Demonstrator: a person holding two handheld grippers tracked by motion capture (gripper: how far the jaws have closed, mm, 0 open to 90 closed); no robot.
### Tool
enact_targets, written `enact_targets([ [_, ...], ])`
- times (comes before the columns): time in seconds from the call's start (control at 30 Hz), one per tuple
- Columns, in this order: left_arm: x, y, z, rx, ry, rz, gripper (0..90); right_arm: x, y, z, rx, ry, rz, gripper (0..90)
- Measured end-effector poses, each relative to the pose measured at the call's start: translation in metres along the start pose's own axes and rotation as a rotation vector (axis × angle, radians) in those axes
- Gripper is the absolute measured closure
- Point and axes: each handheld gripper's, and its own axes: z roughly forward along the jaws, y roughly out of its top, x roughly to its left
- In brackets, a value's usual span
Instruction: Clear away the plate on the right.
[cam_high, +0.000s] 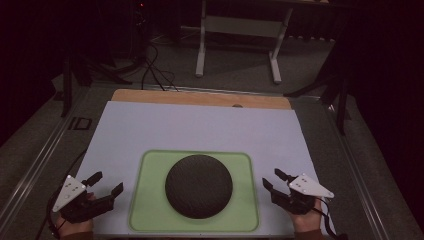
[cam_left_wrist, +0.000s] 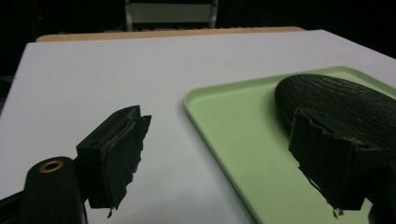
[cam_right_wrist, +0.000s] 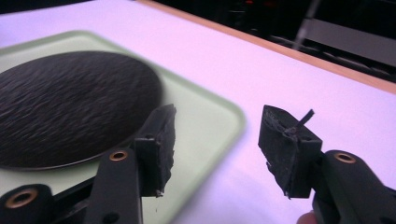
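Dim room, dark floor beyond, and a desk (cam_high: 125, 125) covered with a pale sheet, a strip of wood showing along its far edge. Dead centre on the near half sits a light green tray (cam_high: 145, 200), and on it a round black plate (cam_high: 198, 186) with a fine rippled texture, lying flat and taking up most of the tray's middle.

Left gripper (cam_high: 107, 184) hangs just off the tray's left edge, its fingers (cam_left_wrist: 119, 149) spread wide with nothing between them. In the left gripper view one finger sits over bare sheet, the other over the tray near the plate's rim. Right gripper (cam_high: 274, 180) mirrors it at the tray's right edge, fingers (cam_right_wrist: 161, 144) also wide and empty, one over the tray's corner, the other over the sheet.

Now, the plate: it looks like stoneware or slate-finish ceramic, so expect it stiff, fairly heavy and chippable. The matte ripple should give some bite, but the low, thin rim lies close to the tray, leaving little to get under. Best hold is probably the rim at opposite sides, one gripper each. The tray looks like light, smooth plastic, likely to slide on the sheet; its raised lip is the place to pinch.
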Motion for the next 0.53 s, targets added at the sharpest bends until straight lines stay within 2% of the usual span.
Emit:
enact_targets([
  [0.03, 0.001, 0.0, -0.001, 0.001, 0.009, -0.002, 17.7, 0.0, 0.0, 0.0, 0.0, 0.0, 0.0, 43.0],
  [0.07, 0.001, 0.0, -0.001, 0.001, 0.021, -0.003, 17.2, -0.004, -0.001, -0.003, -0.004, -0.013, 0.024, 42.5],
  [0.1, 0.001, 0.0, -0.002, 0.002, 0.051, -0.007, 17.0, -0.012, -0.005, -0.01, -0.004, -0.031, 0.062, 37.8],
  [0.13, 0.001, 0.0, -0.002, 0.002, 0.051, -0.007, 17.0, -0.012, -0.005, -0.01, -0.004, -0.031, 0.062, 37.8],
  [0.17, 0.001, 0.0, -0.003, 0.002, 0.082, -0.008, 16.9, -0.017, -0.009, -0.017, 0.004, -0.075, 0.084, 32.9],
  [0.23, 0.002, 0.0, -0.004, -0.001, 0.093, -0.015, 16.0, -0.023, -0.013, -0.024, 0.01, -0.117, 0.102, 27.8],
  [0.27, 0.002, 0.0, -0.004, -0.001, 0.093, -0.015, 15.5, -0.023, -0.013, -0.024, 0.01, -0.117, 0.102, 27.8],
  [0.3, 0.003, -0.001, -0.004, 0.002, 0.111, -0.024, 15.5, -0.028, -0.017, -0.029, 0.016, -0.145, 0.128, 23.6],
  [0.37, 0.003, -0.001, -0.003, 0.007, 0.118, -0.027, 15.3, -0.033, -0.021, -0.031, 0.045, -0.148, 0.148, 19.8],
  [0.4, 0.005, -0.003, 0.001, 0.038, 0.128, -0.048, 15.0, -0.036, -0.023, -0.03, 0.07, -0.142, 0.161, 17.4],
  [0.43, 0.005, -0.003, 0.001, 0.038, 0.128, -0.048, 14.7, -0.039, -0.026, -0.028, 0.095, -0.141, 0.164, 14.3],
  [0.47, 0.007, -0.006, 0.01, 0.112, 0.171, -0.076, 14.8, -0.041, -0.029, -0.025, 0.121, -0.152, 0.163, 13.3],
  [0.5, 0.007, -0.006, 0.01, 0.112, 0.171, -0.076, 14.9, -0.044, -0.031, -0.021, 0.144, -0.159, 0.164, 12.6],
  [0.53, 0.009, -0.008, 0.016, 0.144, 0.192, -0.081, 14.9, -0.044, -0.031, -0.021, 0.144, -0.159, 0.164, 12.6],
])
